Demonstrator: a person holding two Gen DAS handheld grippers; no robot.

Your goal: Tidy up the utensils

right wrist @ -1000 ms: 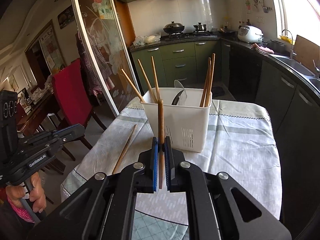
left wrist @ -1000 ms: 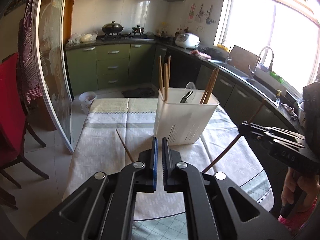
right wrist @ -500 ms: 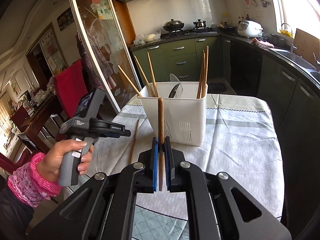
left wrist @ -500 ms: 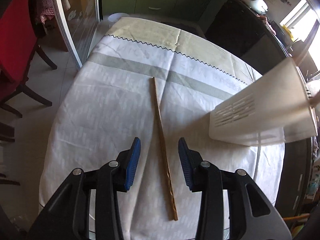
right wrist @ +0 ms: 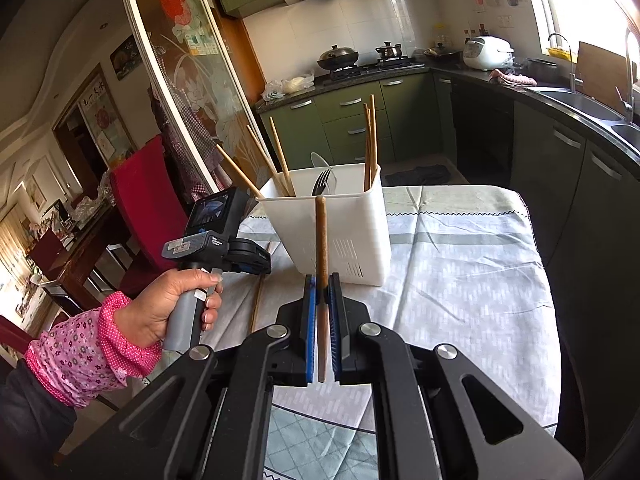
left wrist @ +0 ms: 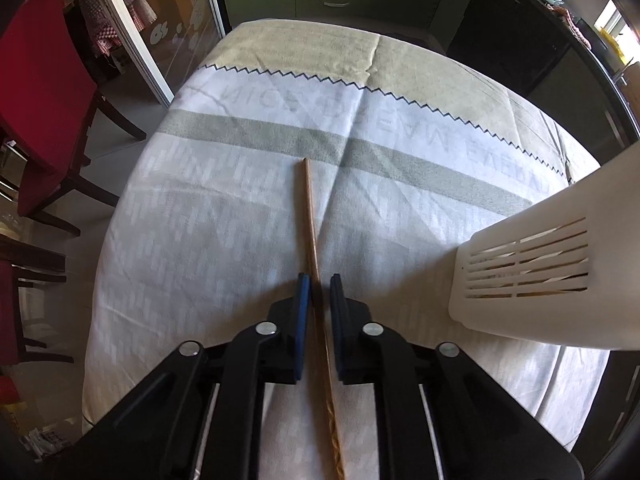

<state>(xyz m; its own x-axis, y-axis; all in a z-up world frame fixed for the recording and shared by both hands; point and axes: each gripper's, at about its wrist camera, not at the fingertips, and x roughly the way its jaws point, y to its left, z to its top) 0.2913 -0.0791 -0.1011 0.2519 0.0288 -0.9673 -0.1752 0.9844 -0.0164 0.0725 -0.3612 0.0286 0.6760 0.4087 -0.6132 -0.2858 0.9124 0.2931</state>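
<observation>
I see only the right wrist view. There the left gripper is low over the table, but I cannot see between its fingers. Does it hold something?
Observer: Yes. The left gripper has just closed its jaws on a wooden chopstick that lies on the tablecloth.
Operator: Which end does it grip?
Observer: Neither. The pads hold it partway along. The thin end points away from the gripper, and the end with a spiral pattern runs back beneath it.
Operator: Is the white utensil holder in its way?
Observer: No. It stands apart, to the right of the fingers, and does not touch them.
</observation>
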